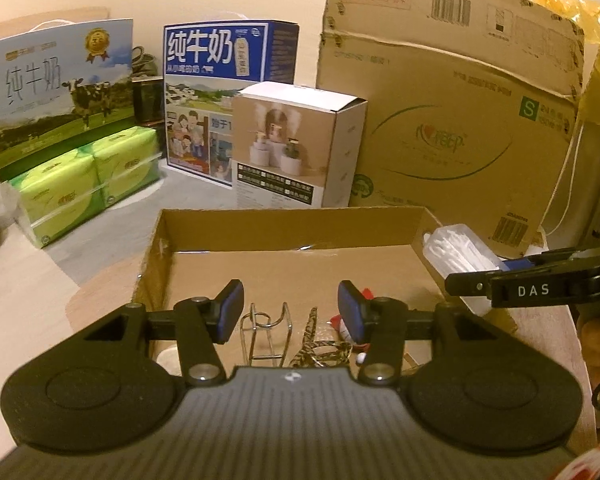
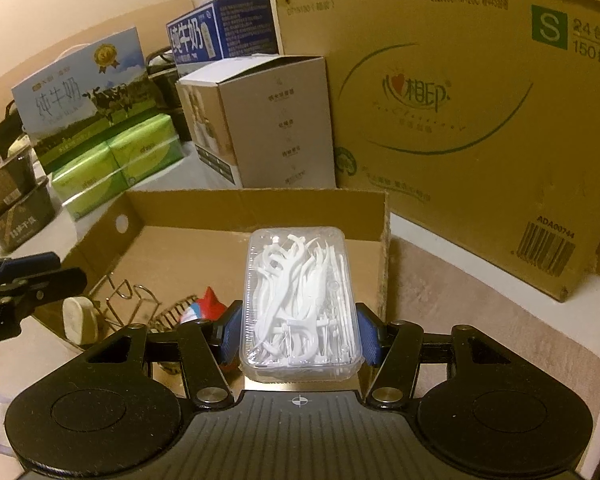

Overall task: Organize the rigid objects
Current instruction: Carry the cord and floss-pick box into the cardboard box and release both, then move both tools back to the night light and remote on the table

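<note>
My right gripper (image 2: pixel 300 330) is shut on a clear plastic box of white floss picks (image 2: pixel 300 300), held over the right side of an open shallow cardboard box (image 2: pixel 256 204). The floss box (image 1: pixel 458 252) and right gripper (image 1: pixel 476 286) show at the box's right rim in the left wrist view. My left gripper (image 1: pixel 291 312) is open and empty above the near part of the cardboard box (image 1: pixel 288 228). Inside lie a gold wire rack (image 1: pixel 266 334), a patterned cord (image 1: pixel 320 350), a red-and-white toy (image 2: pixel 206 306) and a white plug (image 2: pixel 80 320).
Behind the cardboard box stand a big tissue carton (image 1: pixel 456 120), a humidifier box (image 1: pixel 296 148), a blue milk carton (image 1: pixel 224 80), a cow-print milk carton (image 1: pixel 60 92) and green tissue packs (image 1: pixel 84 184). Dark tins (image 2: pixel 16 200) sit at the left.
</note>
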{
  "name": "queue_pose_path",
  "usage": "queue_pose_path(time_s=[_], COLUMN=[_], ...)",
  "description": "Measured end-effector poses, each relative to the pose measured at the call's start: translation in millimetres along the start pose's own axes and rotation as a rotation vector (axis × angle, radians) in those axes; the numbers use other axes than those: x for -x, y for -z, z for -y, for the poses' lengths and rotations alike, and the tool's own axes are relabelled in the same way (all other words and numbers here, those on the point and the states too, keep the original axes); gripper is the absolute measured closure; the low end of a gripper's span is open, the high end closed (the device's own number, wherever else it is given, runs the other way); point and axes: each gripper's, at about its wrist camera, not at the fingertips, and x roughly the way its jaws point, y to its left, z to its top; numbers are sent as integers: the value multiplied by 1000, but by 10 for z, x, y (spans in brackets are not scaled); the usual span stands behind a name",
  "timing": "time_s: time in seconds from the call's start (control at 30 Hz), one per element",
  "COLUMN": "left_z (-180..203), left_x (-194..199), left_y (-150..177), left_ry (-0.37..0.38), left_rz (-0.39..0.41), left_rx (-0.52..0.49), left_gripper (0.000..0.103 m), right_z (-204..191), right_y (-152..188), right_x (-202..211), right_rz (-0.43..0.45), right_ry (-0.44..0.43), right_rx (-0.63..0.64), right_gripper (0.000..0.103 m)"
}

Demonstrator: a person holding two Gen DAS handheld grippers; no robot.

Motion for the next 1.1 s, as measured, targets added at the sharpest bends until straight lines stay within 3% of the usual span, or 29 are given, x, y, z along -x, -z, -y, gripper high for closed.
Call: queue_pose_path(time_s=[0.2, 0.27, 0.33, 0.37, 0.4, 0.7, 1.1], left_z=[-48, -55, -62, -67, -72, -119, -84], left_x=[34, 47, 64, 64, 77, 326, 917], left_y=[20, 31, 44, 46, 56, 186, 511], left_ry=[-6, -8, -13, -15, -15, -24, -36], left_rz=[3, 2, 2, 1, 1, -6, -35], left_rx=[10, 12, 17, 17, 18, 39, 58], left_gripper=[55, 50, 42, 41, 40, 34, 31], right_z=[-24, -20, -32, -38, -42, -49, -388], right_y=[-17, -28, -41, -43, -43, 51, 478], right_x=[-29, -40, -44, -31, -18, 249, 823], right_rz=[1, 11, 20, 33, 46, 63, 25], right_ry=[2, -10, -6, 2, 9, 0, 7], right_rx=[-3, -7, 1, 3, 3, -51, -78], right_gripper=[46, 46, 37, 24, 18, 18, 18])
